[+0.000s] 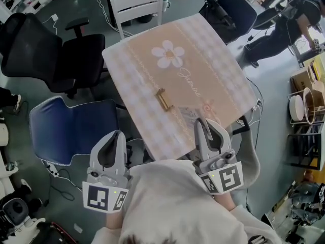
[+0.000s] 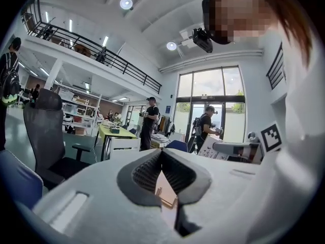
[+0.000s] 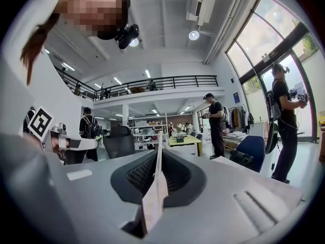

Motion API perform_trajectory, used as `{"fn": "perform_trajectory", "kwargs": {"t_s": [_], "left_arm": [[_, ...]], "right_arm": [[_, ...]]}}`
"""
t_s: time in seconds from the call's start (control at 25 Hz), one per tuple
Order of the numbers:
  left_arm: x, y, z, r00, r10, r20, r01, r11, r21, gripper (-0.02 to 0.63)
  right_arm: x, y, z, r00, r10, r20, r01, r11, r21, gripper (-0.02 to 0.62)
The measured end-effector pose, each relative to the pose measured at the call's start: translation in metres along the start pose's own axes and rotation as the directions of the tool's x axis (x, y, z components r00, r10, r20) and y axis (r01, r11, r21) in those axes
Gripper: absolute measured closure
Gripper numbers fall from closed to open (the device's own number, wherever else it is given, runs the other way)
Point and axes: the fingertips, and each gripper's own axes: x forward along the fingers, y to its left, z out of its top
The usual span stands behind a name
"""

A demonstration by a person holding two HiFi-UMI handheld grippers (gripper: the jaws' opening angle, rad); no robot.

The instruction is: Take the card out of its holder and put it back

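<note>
Right gripper (image 1: 205, 122): my jaws are closed narrow on the card (image 1: 189, 113). In the right gripper view the card (image 3: 155, 192) stands edge-on between the pads of the right gripper (image 3: 159, 151), pinched on both faces and sticking out past the tips. From the head view the card is over the table (image 1: 147, 65) near its near edge, out of the holder (image 1: 163, 99) and apart from it, on its right. The holder lies on the cloth about mid-table, a little toward the near edge, long side running toward me. Left gripper (image 1: 116, 134): off the table, beside its near left corner, above the blue chair (image 1: 71, 126). In the left gripper view the tips of the left gripper (image 2: 161, 151) meet with nothing held. Part of the holder (image 2: 166, 197) shows through the gap below them.
</note>
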Motion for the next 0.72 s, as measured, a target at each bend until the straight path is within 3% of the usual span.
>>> {"fn": "perform_trajectory", "kwargs": {"t_s": [0.72], "left_arm": [[0.0021, 0.0023, -0.0009, 0.999, -0.028, 0.014, 0.029, 0.999, -0.035, 0.606]], "right_arm": [[-0.0029, 0.0004, -0.0041, 0.999, -0.033, -0.013, 0.033, 0.999, 0.016, 0.575]]}}
